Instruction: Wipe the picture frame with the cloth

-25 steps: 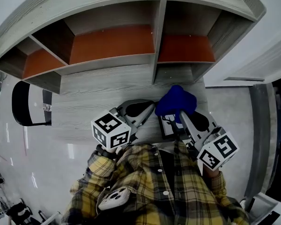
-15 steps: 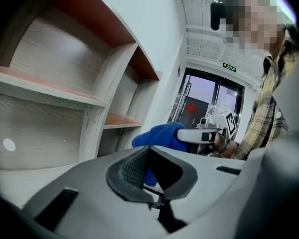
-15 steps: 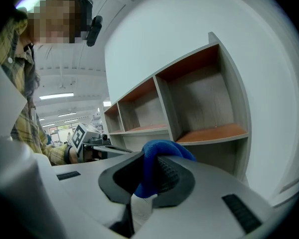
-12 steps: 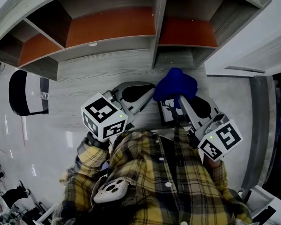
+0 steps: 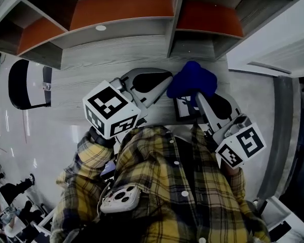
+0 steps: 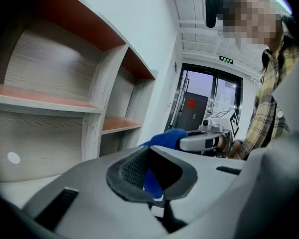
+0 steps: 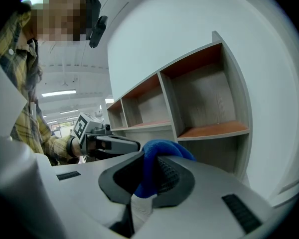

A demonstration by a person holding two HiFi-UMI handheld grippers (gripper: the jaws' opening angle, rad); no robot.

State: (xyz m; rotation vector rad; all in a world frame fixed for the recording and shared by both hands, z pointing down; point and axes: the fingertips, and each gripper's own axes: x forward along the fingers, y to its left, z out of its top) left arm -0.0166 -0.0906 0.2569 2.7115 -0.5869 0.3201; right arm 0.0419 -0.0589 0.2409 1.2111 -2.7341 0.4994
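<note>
**A:** Blue cloth (image 5: 191, 81) is what we spot first, bunched into a fat wad and clamped in our right tongs (image 7: 149, 178). The ribbed pads are squeezing it from both sides.

**B:** Agreed. From the head view, that wad sits over the far edge of the picture frame (image 5: 185, 109). We see a black border and a pale picture with a small dark figure on it.

**A:** And where is the frame?

**B:** It's on the grey wood-grain desk (image 5: 106, 59), near the front edge and close to our plaid shirt (image 5: 192, 186). It lies between our two tools.

**A:** Now our left tongs (image 6: 150, 183). We read them as clenched tight, pads together.

**B:** Yes, but a sliver of blue and a bit of white show in the narrow slit between them. We cannot tell whether anything is actually pinched there.

**A:** From above, their tips reach right up beside the wad on its left. We cannot make out whether they touch it.

**B:** Beyond the desk stands the shelf unit (image 5: 121, 6), with grey uprights and orange-brown boards. Both tools point toward it, tilted a little downward.

**A:** From the left gripper view we see our right tool across the way, with the cloth bulging over its tip.
</note>
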